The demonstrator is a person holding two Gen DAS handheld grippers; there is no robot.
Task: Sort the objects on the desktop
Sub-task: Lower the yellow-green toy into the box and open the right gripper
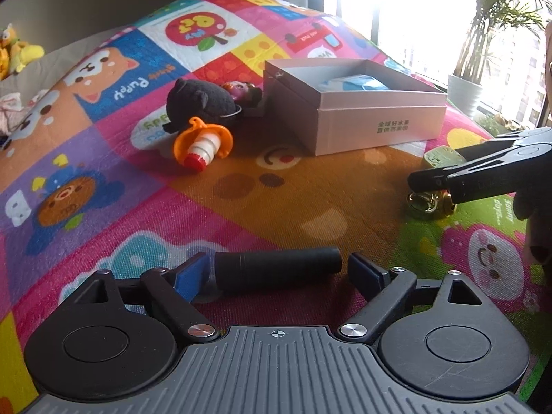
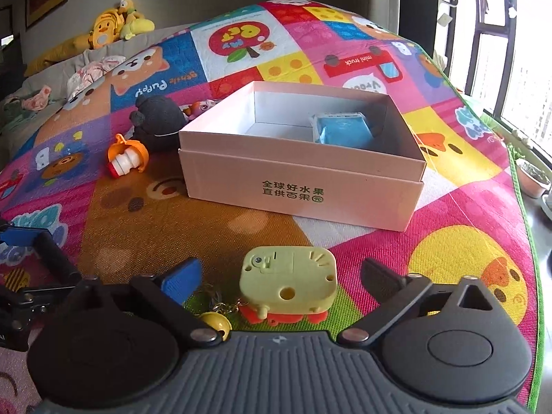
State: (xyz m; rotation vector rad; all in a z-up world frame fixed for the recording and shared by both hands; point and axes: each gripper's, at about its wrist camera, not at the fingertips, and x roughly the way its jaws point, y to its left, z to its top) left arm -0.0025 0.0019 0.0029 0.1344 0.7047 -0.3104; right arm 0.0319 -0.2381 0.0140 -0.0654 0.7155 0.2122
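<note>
partly hidden gold bell (image 2: 214,323) (under right tongs (image 2: 281,277))

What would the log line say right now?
left gripper: open around black cylinder | right gripper: open around green toy | box: open

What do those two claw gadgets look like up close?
The two look alike. The left gripper and right gripper each have a grey ribbed body with a small crosshair mark, two round black discs, black linkage arms with silver bolts, and fingers with blue pads. No cables or sleeves show.
</note>
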